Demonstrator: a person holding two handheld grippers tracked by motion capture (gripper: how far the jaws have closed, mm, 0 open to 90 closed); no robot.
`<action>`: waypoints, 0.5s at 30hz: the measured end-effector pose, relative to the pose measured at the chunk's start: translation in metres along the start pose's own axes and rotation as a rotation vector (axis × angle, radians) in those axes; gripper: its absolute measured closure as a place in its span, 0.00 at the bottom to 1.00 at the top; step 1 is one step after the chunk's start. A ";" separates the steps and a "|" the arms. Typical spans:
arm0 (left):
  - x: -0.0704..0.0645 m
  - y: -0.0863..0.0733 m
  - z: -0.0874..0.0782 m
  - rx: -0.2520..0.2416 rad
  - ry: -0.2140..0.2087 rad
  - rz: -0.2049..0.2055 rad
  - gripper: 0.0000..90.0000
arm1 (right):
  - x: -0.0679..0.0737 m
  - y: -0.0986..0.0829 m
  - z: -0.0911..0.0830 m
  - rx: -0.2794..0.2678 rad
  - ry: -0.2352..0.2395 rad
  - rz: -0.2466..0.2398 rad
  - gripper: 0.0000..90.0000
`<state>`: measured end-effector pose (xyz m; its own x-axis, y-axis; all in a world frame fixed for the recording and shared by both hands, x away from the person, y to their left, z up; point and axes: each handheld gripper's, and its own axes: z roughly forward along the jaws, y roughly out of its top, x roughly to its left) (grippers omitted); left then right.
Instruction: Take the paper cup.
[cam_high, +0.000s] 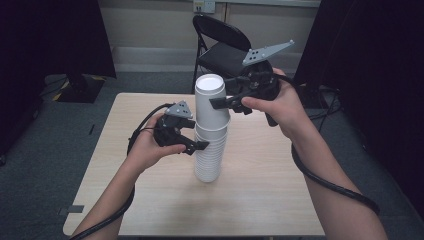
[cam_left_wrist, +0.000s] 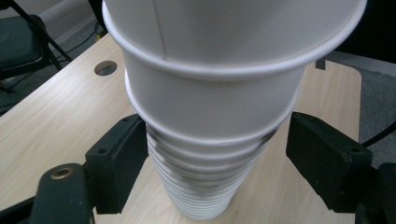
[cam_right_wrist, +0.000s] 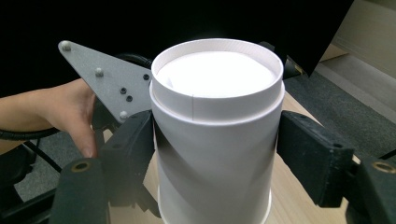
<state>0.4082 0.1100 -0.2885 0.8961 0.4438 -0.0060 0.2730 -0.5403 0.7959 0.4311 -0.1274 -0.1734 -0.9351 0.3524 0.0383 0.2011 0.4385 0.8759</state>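
Right gripper (cam_high: 220, 103) straddles top cup (cam_high: 210, 102); left gripper (cam_high: 197, 147) straddles cup stack (cam_high: 209, 155).

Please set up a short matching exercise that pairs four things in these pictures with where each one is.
Things:
1. top cup
2. left gripper
3. right gripper
4. folding chair

Places:
A. beyond the table's far edge
B. at the lower cups of the stack, one jaw on each side
C. upside down, highest on the stack
D. at the top cup, one jaw on each side

Pairs: 1-C, 2-B, 3-D, 4-A
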 end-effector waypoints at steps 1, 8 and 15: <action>0.000 0.000 0.000 0.000 0.001 -0.001 0.26 | 0.000 0.000 0.001 0.006 -0.001 -0.007 0.28; -0.001 0.002 0.001 0.005 0.005 0.005 0.28 | 0.001 0.000 0.011 0.044 -0.009 -0.022 0.23; -0.001 0.002 0.000 0.012 0.010 0.008 0.28 | 0.004 0.002 0.022 0.058 -0.027 -0.043 0.22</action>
<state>0.4077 0.1088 -0.2872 0.8948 0.4464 0.0068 0.2696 -0.5524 0.7888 0.4343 -0.1074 -0.1822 -0.9351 0.3542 -0.0127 0.1783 0.5011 0.8468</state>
